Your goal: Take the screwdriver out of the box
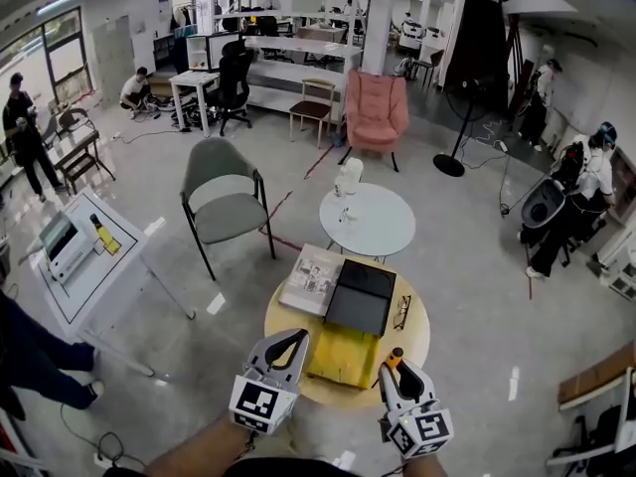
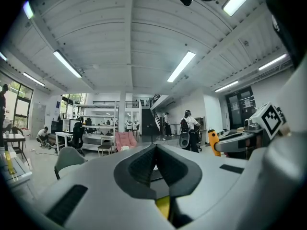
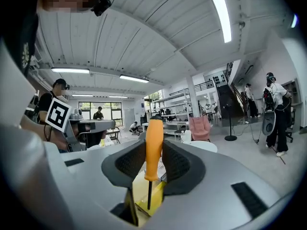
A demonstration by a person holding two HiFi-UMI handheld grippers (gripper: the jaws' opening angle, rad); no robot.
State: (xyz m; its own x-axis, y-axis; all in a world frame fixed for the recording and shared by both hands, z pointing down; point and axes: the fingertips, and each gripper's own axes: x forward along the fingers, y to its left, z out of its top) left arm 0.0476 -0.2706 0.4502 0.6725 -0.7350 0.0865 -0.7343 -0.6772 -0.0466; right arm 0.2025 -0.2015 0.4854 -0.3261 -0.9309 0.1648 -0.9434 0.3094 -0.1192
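Note:
On the round wooden table (image 1: pixel 415 338) lies a box (image 1: pixel 343 358) with a yellow inside, and its black lid (image 1: pixel 360 296) lies open behind it. In the head view my right gripper (image 1: pixel 395 368) hangs above the table's near right edge. It is shut on the screwdriver (image 3: pixel 153 150), whose orange handle stands upright between the pads with the thin shaft pointing down. The handle's tip (image 1: pixel 396 355) pokes out past the jaws. My left gripper (image 1: pixel 285 350) hovers over the box's near left corner, with its jaws together (image 2: pixel 155 153) and nothing between them.
A printed book (image 1: pixel 312 278) and a pair of glasses (image 1: pixel 400 312) also lie on the wooden table. Beyond it stand a small white round table (image 1: pixel 368 222), a grey chair (image 1: pixel 224 192) and a pink armchair (image 1: pixel 376 107). A slanted white desk (image 1: pixel 89 256) stands at the left. Several people are around the room.

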